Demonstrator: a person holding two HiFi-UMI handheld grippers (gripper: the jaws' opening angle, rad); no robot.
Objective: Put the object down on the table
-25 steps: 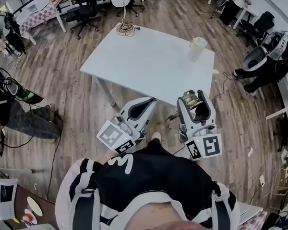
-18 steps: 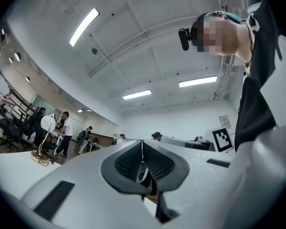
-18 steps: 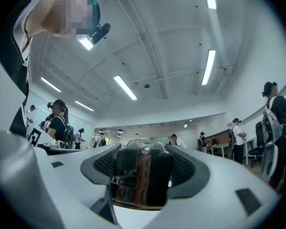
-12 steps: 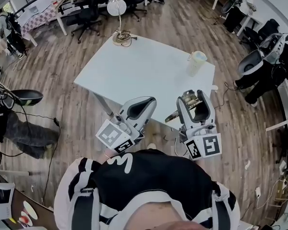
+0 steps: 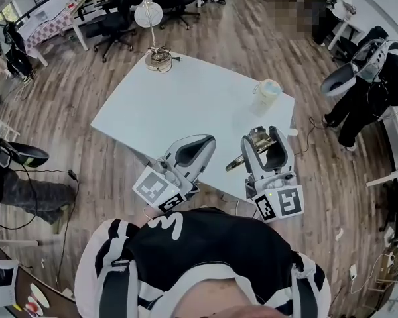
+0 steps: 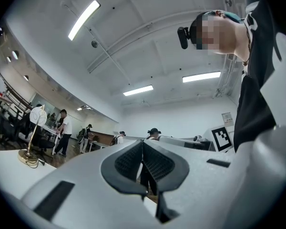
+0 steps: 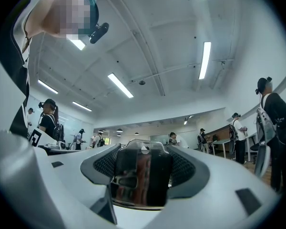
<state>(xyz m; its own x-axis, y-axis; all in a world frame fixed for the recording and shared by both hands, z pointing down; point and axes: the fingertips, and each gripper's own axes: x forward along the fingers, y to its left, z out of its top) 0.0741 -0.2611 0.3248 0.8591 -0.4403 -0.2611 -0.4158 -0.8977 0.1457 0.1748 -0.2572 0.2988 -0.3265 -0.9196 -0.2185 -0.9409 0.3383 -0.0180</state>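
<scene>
My right gripper [image 5: 265, 140] is shut on a shiny metal object [image 5: 257, 138] whose thin handle [image 5: 234, 164] sticks out to the left. It hovers over the near right edge of the white table [image 5: 186, 105]. In the right gripper view the same object [image 7: 142, 175] fills the gap between the dark ribbed pads [image 7: 183, 168], and the camera looks up at the ceiling. My left gripper [image 5: 204, 142] hangs beside it over the table's near edge. Its pads [image 6: 157, 163] are pressed together with nothing between them.
A pale cup [image 5: 266, 93] stands near the table's right edge. A desk lamp [image 5: 146, 15] with a coiled cord at its base [image 5: 160, 58] sits at the far corner. Office chairs [image 5: 119, 18], people [image 5: 365, 78] and floor cables [image 5: 66, 177] surround the table.
The table has come closer, so both grippers now hang over its near edge instead of the floor. The right gripper keeps its hold on the metal object; the left stays shut.
</scene>
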